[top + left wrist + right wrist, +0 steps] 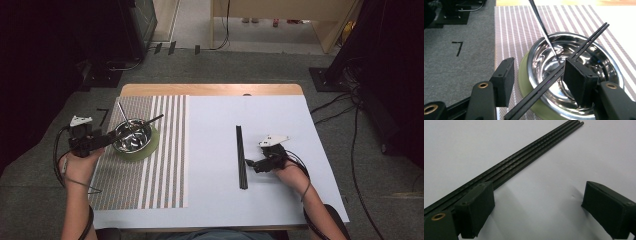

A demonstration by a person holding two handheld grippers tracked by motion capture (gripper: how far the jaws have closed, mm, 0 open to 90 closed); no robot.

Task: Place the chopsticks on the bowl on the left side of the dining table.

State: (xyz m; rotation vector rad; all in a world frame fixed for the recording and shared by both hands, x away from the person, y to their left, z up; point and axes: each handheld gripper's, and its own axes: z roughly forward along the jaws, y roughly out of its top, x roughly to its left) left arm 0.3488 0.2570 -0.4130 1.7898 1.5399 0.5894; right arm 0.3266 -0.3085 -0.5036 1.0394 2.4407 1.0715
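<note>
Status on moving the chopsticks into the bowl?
Done: one black pair lies across the steel bowl, beside a metal utensil. In hand: left tongs sit open around that pair, not gripping. Left: more chopsticks lie on the white sheet by the open right tongs.

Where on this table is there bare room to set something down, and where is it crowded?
Free: the white sheet between the striped mat and the black sticks, its far right part, and the mat's near half. Crowded: the far left, where the steel bowl on its green pad holds chopsticks at the left gripper.
</note>
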